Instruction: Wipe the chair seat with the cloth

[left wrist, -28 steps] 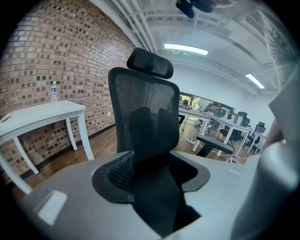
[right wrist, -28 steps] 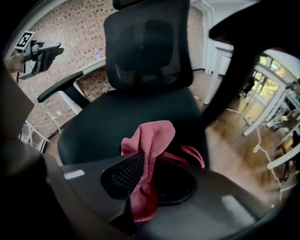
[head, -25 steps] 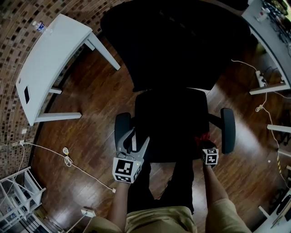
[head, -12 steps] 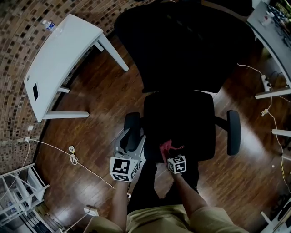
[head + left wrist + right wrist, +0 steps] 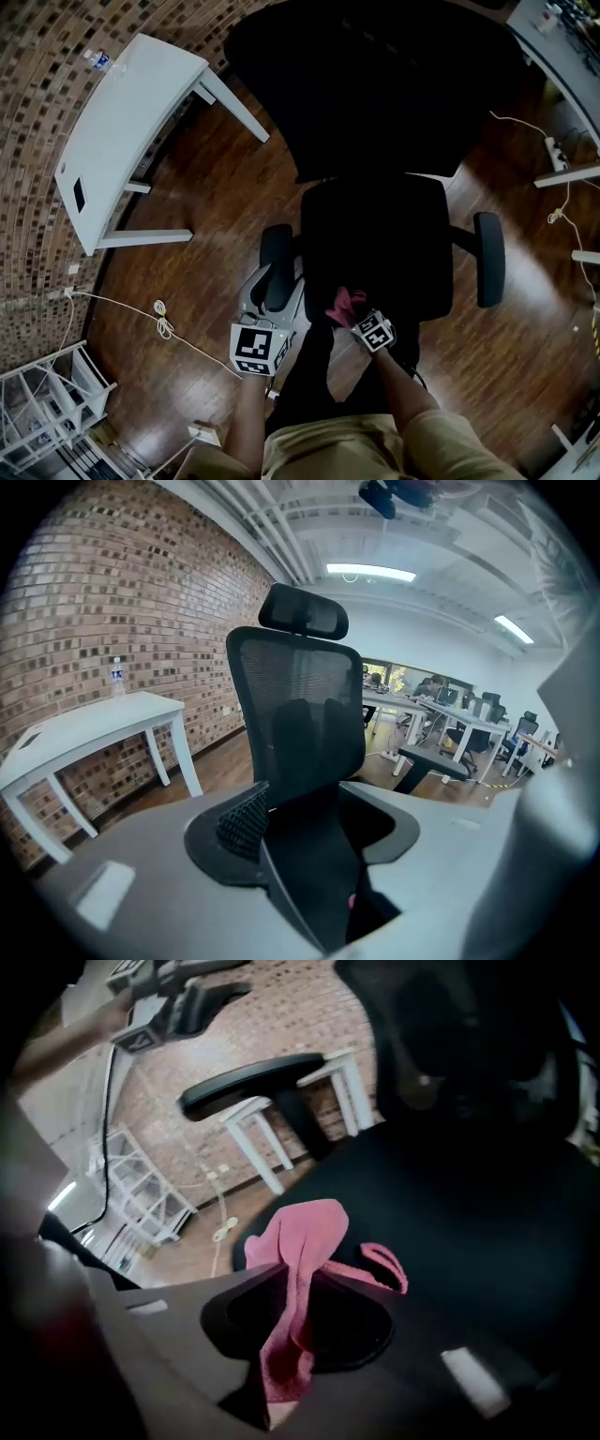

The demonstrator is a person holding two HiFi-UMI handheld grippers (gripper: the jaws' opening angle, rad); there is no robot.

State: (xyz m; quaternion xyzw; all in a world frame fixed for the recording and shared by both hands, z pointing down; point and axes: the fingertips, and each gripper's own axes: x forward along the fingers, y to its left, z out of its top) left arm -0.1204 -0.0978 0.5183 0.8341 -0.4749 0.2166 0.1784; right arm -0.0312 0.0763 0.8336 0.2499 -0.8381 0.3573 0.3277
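The right gripper (image 5: pixel 305 1297) is clenched on a pink cloth (image 5: pixel 300 1232). The cloth is pinched between the jaws, with a bunched fold standing out past the tips and a loose end trailing towards the camera. The cloth lies low against the near left corner of the black chair seat (image 5: pixel 384 244), close to the front edge.

The left gripper (image 5: pixel 319 817) is released, with its jaws apart and nothing pressed between them. It hangs just left of the seat, at the near end of the left armrest (image 5: pixel 277 272). Whether it touches the armrest cannot be told. A sliver of pink shows through the gap between its jaws.

Beyond the seat rises the tall mesh chair back (image 5: pixel 375 84), and the right armrest (image 5: pixel 488 258) stands well off to the right. The chair sits on a dark wooden floor (image 5: pixel 187 244). A white table (image 5: pixel 122 131) stands far left against a brick wall (image 5: pixel 112 602), and a pale cable (image 5: pixel 159 323) loops across the floor to the near left.

The wiping appears to be under way, since the cloth is gripped and down at the seat. The black seat shows no mark of where the cloth has been, so how much is done cannot be judged. The middle, far and right parts of the seat likely remain to be covered.
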